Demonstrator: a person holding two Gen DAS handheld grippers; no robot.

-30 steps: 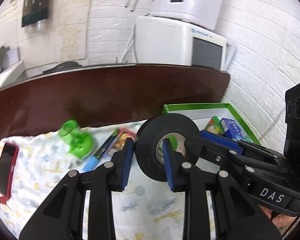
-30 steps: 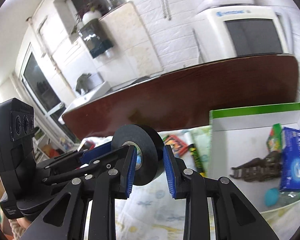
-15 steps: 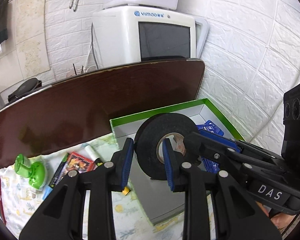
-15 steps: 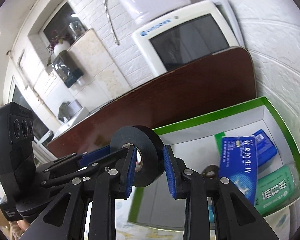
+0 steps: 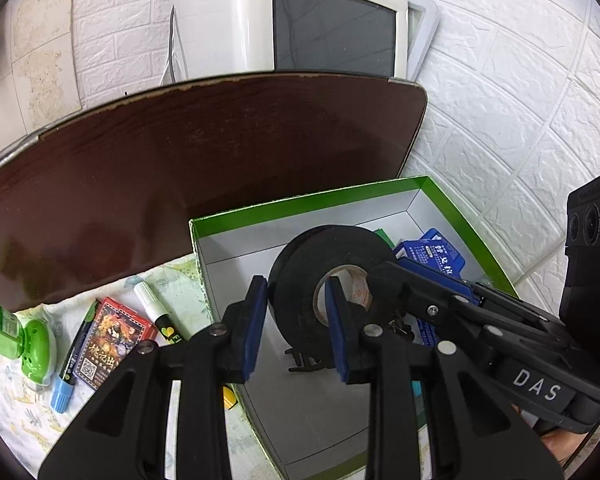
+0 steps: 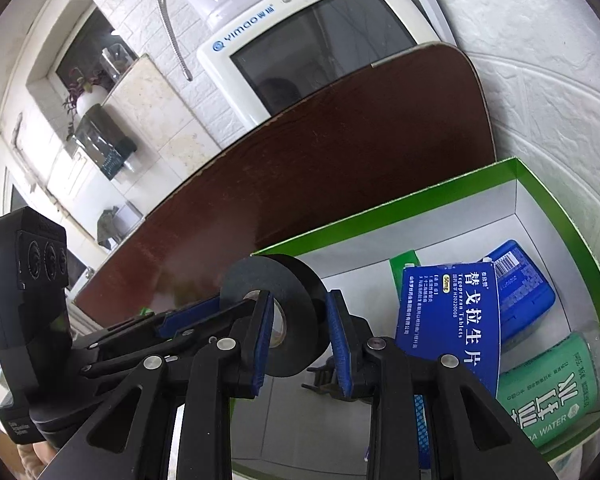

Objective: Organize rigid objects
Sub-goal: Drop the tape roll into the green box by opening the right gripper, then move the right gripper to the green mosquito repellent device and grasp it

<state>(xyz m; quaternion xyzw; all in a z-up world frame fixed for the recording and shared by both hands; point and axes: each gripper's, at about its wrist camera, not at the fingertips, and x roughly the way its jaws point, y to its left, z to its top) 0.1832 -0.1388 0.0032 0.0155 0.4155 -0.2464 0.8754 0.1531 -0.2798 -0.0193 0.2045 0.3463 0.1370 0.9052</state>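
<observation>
A black roll of tape [image 5: 300,284] hangs above the open green-rimmed white box [image 5: 300,204]. Both grippers hold it. My left gripper [image 5: 296,328] pinches the roll's wall, one finger outside and one in the core. My right gripper [image 6: 298,336] clamps the same roll [image 6: 300,320] across its flat faces, and shows in the left wrist view as the black arm marked DAS [image 5: 536,384]. The box [image 6: 380,220] holds a blue tablet box [image 6: 452,320], a blue pack [image 6: 520,284], a green water bottle [image 6: 556,396] and a dark toy figure [image 6: 320,376].
On the patterned cloth [image 5: 4,408] left of the box lie a green toy [image 5: 24,340], a blue-capped marker [image 5: 72,360], a red card pack [image 5: 112,336] and a white marker [image 5: 156,312]. A dark wooden board [image 5: 180,160] stands behind; a white appliance [image 5: 300,20] and brick wall lie beyond.
Both grippers have carried the tape roll rightward, from over the cloth to above the box, and lower toward its inside. The grip on the roll is unchanged.
</observation>
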